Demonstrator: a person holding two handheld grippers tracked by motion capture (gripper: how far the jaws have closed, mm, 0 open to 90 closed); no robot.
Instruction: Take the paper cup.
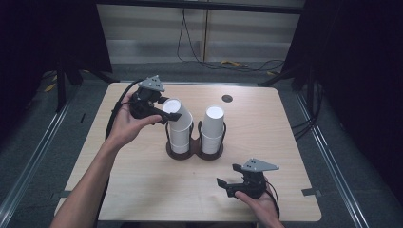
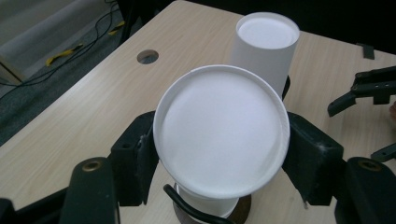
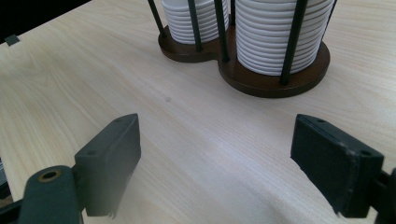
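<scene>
Left gripper [image 1: 164, 111]: jaws pinch the top paper cup [image 2: 220, 135] by its sides.
Cup's place: tilted atop the left stack [image 1: 179, 135] in the wooden holder [image 1: 195, 153].
Right gripper [image 1: 233, 183]: jaws spread, empty, well apart near the table's [image 1: 142, 190] front edge.

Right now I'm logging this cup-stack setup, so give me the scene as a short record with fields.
left gripper: shut on the top cup, tilted over the left stack
right gripper: open, over bare table, holding nothing
right stack: upright, untouched
holder: dark twin base with black rods, mid-table
</scene>
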